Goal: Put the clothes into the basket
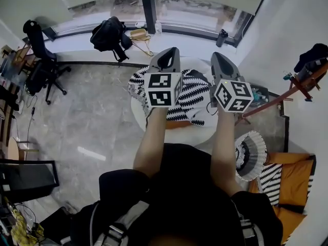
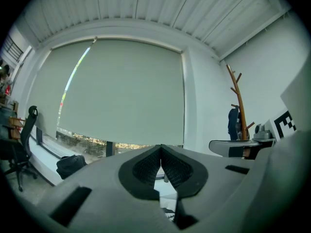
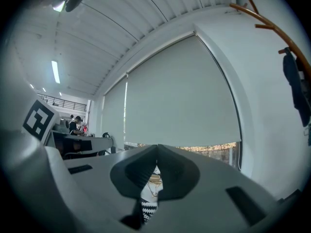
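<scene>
both tongs point level toward 12 o'clock. the left tongs (image 1: 169, 53) (image 2: 161, 147) are closed tight with the tips touching, and i see no cloth pinched in them. the right tongs (image 1: 218, 55) (image 3: 156, 147) are closed the same way, with nothing in the tips.

the black and white zigzag cloth (image 1: 192, 99) (image 3: 148, 208) lies spread on the round white surface (image 1: 137, 110), under both tongs, toward 6 o'clock from their tips. the round white basket (image 1: 251, 155) stands on the floor at about 5 o'clock from the right tongs, apart from the cloth.
</scene>
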Demonstrator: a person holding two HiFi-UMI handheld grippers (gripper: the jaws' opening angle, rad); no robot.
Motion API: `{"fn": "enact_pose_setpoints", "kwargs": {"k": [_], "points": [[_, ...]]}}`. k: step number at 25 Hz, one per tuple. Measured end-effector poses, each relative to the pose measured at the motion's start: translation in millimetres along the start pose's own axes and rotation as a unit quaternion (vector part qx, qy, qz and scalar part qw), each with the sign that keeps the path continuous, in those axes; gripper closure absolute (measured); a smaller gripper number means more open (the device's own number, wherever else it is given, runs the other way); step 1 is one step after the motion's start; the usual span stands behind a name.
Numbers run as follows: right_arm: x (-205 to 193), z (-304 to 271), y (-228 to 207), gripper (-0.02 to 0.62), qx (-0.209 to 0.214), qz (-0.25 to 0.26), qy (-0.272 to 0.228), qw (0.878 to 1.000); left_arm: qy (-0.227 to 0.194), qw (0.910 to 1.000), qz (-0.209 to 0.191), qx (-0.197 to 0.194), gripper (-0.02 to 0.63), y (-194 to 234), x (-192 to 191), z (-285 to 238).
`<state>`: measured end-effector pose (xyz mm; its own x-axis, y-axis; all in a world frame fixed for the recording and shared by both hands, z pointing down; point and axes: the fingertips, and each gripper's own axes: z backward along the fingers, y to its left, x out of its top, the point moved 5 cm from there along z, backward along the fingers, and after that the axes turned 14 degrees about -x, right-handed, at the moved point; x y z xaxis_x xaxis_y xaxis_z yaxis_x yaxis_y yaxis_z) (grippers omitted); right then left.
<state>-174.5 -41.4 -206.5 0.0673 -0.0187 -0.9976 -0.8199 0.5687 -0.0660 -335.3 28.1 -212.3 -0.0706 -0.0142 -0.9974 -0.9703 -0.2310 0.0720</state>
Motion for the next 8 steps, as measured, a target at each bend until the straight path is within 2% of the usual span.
{"fn": "enact_pose_setpoints", "kwargs": {"k": [8], "points": [[7.5,-8.3,-10.9,0.583,0.004,0.005,-0.003,1.000,-0.003,1.0000,0.000,0.004,0.597,-0.7,5.4,-11.7]]}}
